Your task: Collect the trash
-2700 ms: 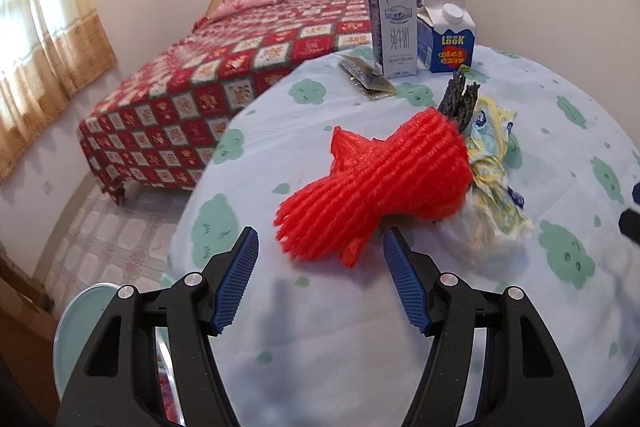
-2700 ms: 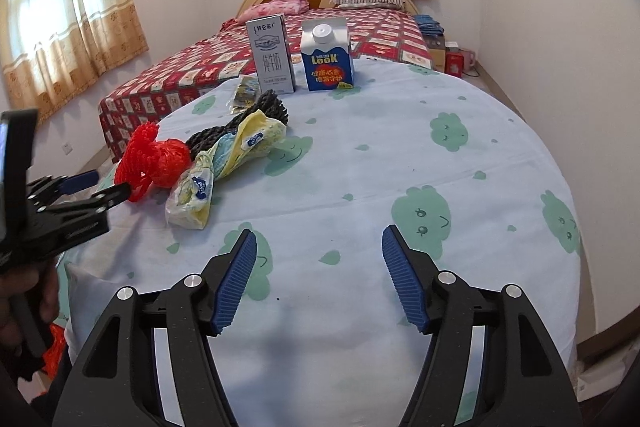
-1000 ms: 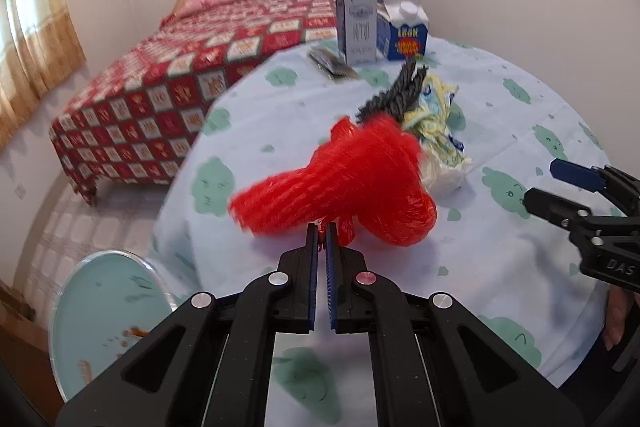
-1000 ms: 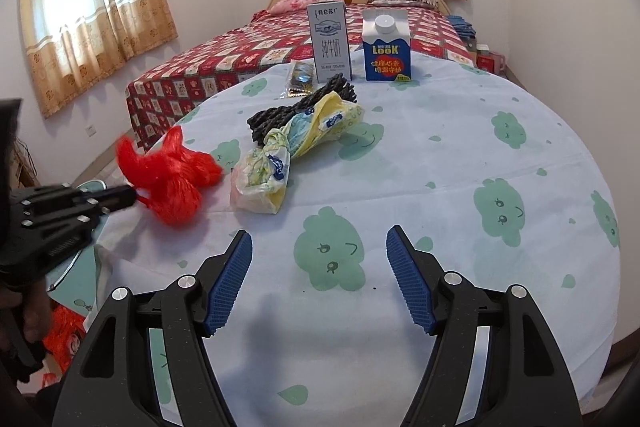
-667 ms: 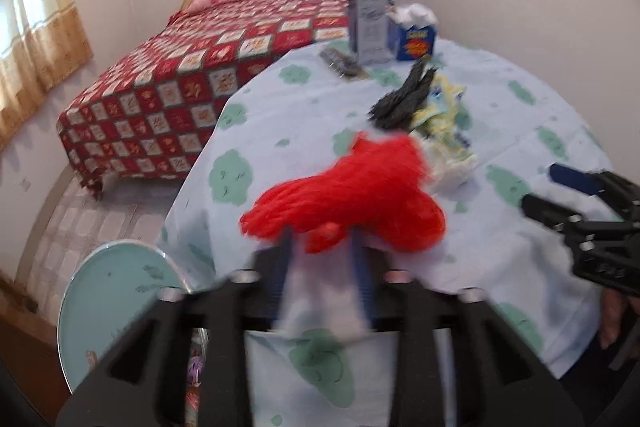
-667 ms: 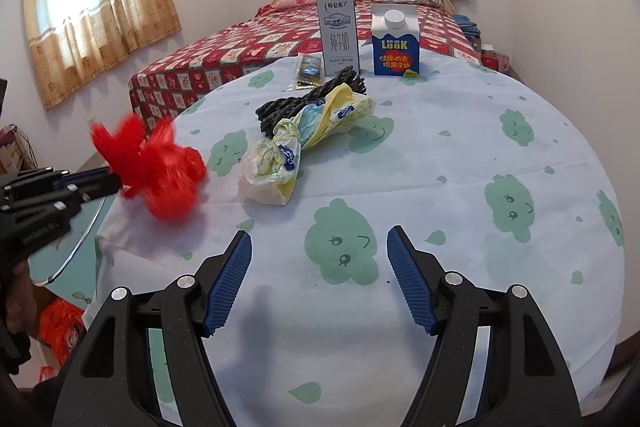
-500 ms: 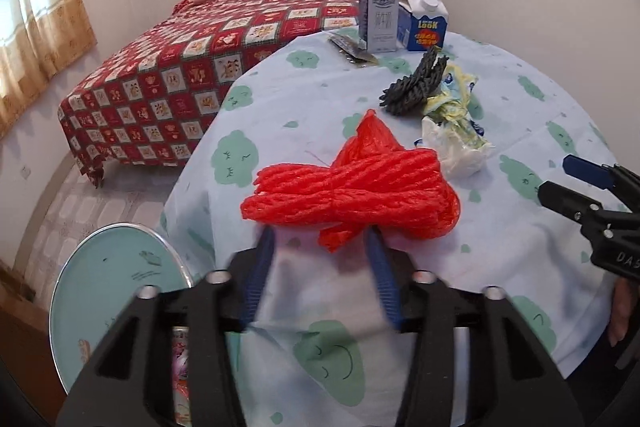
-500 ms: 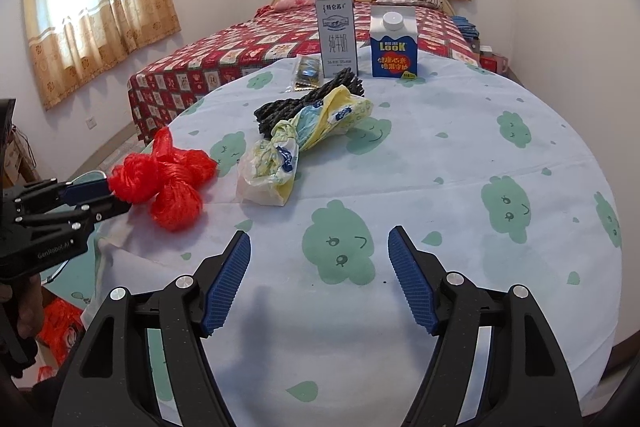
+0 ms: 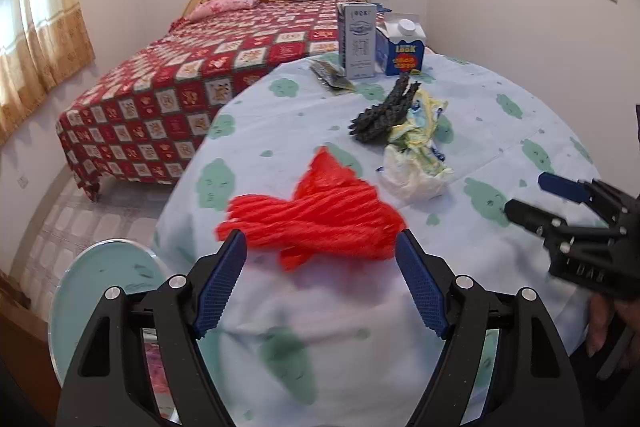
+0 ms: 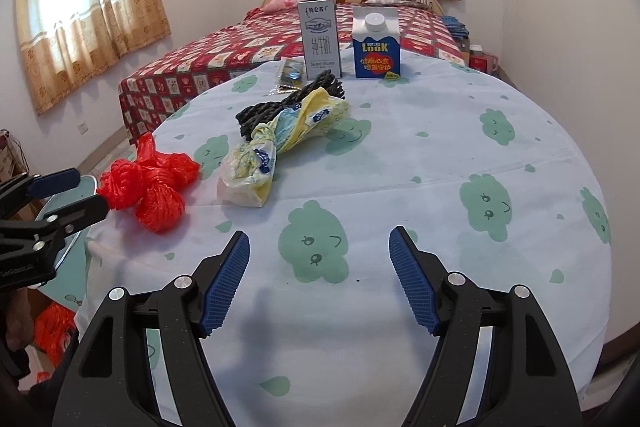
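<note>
A red foam net (image 9: 316,223) lies at the near left edge of the round table; it also shows in the right wrist view (image 10: 150,183). My left gripper (image 9: 320,283) is open just in front of it, holding nothing. A black net (image 9: 382,109), a crumpled yellow-and-white plastic bag (image 9: 416,155), a dark wrapper (image 9: 332,75), a grey milk carton (image 9: 357,41) and a blue LOOK carton (image 9: 404,47) sit farther back. My right gripper (image 10: 320,275) is open and empty over the tablecloth (image 10: 440,155).
A round pale-green bin lid (image 9: 100,291) stands on the floor left of the table, with red trash (image 10: 52,323) below it. A bed with a red patterned cover (image 9: 192,87) stands beyond the table. White walls close the right side.
My left gripper was shut on the red net and pulled it toward the table's near edge. It has now opened and the net has dropped onto the table. The right gripper stayed open.
</note>
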Demonstrator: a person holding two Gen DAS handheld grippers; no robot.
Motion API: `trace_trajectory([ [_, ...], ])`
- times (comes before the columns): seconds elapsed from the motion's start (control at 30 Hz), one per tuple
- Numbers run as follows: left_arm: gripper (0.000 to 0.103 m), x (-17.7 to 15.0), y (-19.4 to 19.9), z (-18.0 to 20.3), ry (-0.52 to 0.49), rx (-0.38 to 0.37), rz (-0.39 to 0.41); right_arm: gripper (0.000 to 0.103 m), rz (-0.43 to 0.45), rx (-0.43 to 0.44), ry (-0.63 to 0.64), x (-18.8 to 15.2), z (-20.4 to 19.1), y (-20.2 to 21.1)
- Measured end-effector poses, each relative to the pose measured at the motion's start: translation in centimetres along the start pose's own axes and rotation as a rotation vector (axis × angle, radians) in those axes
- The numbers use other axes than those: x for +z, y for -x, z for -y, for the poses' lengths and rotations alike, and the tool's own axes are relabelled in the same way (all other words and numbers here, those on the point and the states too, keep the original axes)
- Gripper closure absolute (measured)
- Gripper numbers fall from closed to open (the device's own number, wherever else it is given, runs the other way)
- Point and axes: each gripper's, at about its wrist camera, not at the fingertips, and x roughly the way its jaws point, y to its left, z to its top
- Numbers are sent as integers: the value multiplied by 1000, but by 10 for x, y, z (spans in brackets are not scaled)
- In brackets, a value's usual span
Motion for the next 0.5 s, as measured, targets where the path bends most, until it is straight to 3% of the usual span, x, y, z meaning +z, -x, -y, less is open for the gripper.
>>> trace_trajectory([
  [0.03,28,1,-4,3,-6,8,-4,31,0,2,-1,0,0,0],
  [0.07,40,1,-8,4,-11,12,-8,31,-1,3,-2,0,0,0],
  [0.1,69,2,-16,5,-13,-2,-31,31,-1,5,-1,-1,0,0],
  [0.17,79,1,-25,-1,24,-41,-76,31,-1,8,2,-1,-2,0],
  [0.2,96,1,-24,-5,34,-43,-74,31,1,9,4,-2,-2,0],
  [0.5,97,-2,28,-33,12,19,30,31,-2,23,10,-2,-9,-1],
])
